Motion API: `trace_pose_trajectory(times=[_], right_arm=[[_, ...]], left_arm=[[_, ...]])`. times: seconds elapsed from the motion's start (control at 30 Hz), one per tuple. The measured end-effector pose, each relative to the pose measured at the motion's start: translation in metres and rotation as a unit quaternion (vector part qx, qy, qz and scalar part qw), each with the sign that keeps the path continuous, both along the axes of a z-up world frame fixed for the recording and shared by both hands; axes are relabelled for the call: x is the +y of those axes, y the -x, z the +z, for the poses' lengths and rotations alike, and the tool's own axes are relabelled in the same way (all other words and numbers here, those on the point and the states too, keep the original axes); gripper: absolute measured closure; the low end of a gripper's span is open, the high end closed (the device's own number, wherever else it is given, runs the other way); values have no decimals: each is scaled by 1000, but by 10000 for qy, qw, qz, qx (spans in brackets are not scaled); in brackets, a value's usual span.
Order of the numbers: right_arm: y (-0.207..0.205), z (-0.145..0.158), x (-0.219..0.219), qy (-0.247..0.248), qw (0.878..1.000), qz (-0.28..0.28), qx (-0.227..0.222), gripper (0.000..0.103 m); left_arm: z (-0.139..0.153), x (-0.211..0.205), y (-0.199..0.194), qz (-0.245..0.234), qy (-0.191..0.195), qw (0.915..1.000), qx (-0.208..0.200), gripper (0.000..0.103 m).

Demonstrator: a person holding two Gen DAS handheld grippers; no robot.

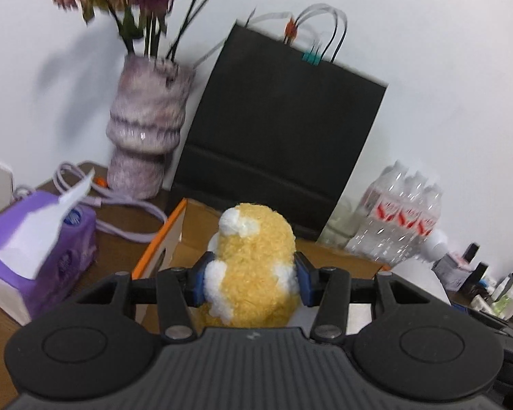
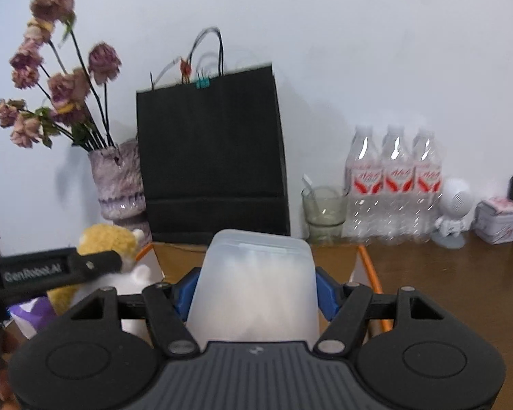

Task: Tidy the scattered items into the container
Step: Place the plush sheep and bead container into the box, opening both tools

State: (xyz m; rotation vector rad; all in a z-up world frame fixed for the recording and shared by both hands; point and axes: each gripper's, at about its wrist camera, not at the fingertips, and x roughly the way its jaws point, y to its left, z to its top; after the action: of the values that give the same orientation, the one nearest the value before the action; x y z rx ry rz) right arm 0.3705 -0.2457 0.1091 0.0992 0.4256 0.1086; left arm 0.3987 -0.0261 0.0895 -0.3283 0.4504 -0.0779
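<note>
My left gripper [image 1: 251, 278] is shut on a yellow and white plush toy [image 1: 253, 256], its blue pads pressing both sides, held above an open cardboard box with orange edges [image 1: 160, 239]. In the right wrist view the same plush toy [image 2: 107, 239] shows at the left with the left gripper's black finger across it. My right gripper [image 2: 254, 290] is shut on a translucent white plastic pouch [image 2: 256, 283], held upright over the cardboard box [image 2: 367, 263]. The box's inside is mostly hidden behind both held things.
A black paper bag [image 2: 212, 157] stands behind the box against the white wall. A purple vase of dried flowers [image 1: 147, 126] is to its left, with a purple tissue box [image 1: 41, 249] and a lilac cable. Water bottles [image 2: 393, 184], a glass jar and small items stand right.
</note>
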Motion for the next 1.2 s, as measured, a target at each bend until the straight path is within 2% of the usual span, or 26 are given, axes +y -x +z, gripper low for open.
trace_pose_trajectory(times=[0.2, 0.4, 0.5, 0.57, 0.6, 0.63, 0.8, 1.2], right_arm=[[-36, -23, 1, 110, 9992, 54, 381, 36], [-43, -36, 0, 178, 9982, 21, 578, 36], [-43, -36, -1, 214, 9980, 28, 595, 36], [-42, -35, -1, 268, 9976, 67, 640, 33], [-43, -34, -1, 321, 9971, 89, 682, 12], [-43, -33, 0, 368, 9967, 90, 722, 0], [-39, -25, -2, 509, 9959, 112, 740, 0], [-37, -21, -8, 380, 9964, 117, 746, 0]], left_arm=[[-19, -2, -27, 30, -124, 9996, 242, 54], [-26, -6, -31, 30, -248, 9991, 340, 52], [-25, -11, -29, 20, -395, 9987, 312, 48], [-22, -15, -28, 48, -528, 9982, 268, 16], [-20, -16, -26, 89, -565, 9981, 207, 0], [-18, -18, -24, 129, -618, 9979, 136, 0], [-10, -29, -16, 122, -982, 9951, 68, 0], [-9, -23, -17, 156, -774, 9967, 193, 0]])
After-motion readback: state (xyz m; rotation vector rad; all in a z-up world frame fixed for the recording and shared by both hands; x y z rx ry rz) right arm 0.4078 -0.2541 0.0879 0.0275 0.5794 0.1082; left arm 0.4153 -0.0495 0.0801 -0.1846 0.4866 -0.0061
